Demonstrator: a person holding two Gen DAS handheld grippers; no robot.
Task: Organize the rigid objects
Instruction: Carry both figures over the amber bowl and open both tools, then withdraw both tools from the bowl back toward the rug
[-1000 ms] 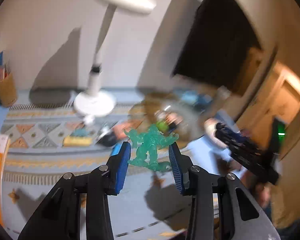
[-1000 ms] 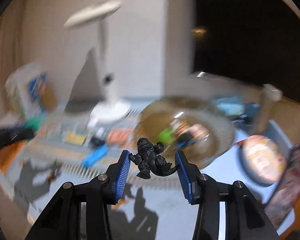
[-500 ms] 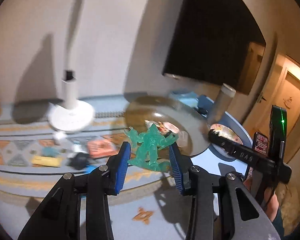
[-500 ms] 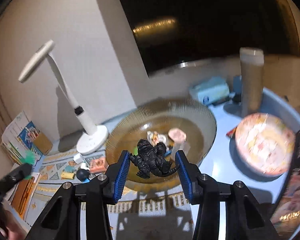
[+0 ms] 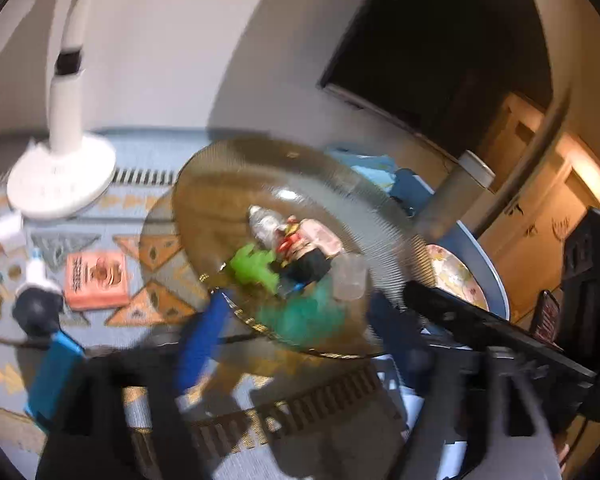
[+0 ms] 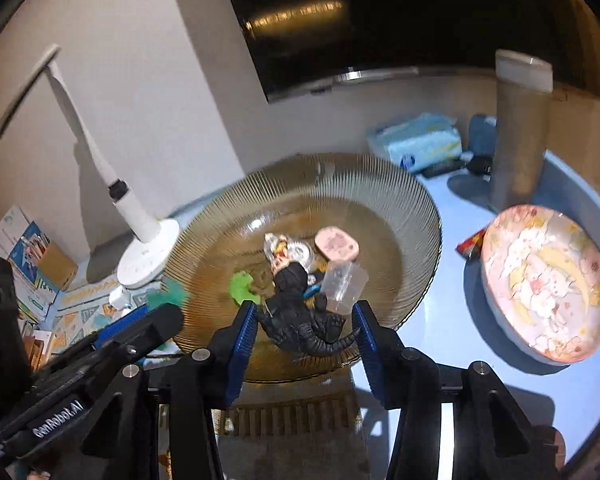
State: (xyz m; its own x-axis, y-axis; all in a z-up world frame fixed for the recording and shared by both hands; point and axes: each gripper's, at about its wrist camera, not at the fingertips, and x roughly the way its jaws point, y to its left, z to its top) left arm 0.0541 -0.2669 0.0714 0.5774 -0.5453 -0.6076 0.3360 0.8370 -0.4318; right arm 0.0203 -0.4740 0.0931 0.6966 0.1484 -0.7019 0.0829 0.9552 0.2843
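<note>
Far left in the left wrist view: white desk lamp with a round base, standing on a patterned blue and orange mat. Just to its right, flat orange box lying on the mat. At centre, ribbed amber glass bowl holding a bright green figure, a small clear plastic cup and other small toys heaped together. Over the bowl's near rim, left gripper, heavily blurred, blue pads on either side of a translucent teal monster figure; cannot tell whether clamped or loose.

In the right wrist view, over the same near rim, right gripper, jaws closed on a black dinosaur figure, head pointing into the bowl, tail against the right pad. Further right, tall brown cylinder with a white cap, upright on the pale blue tabletop. Far right, pink floral plate.
</note>
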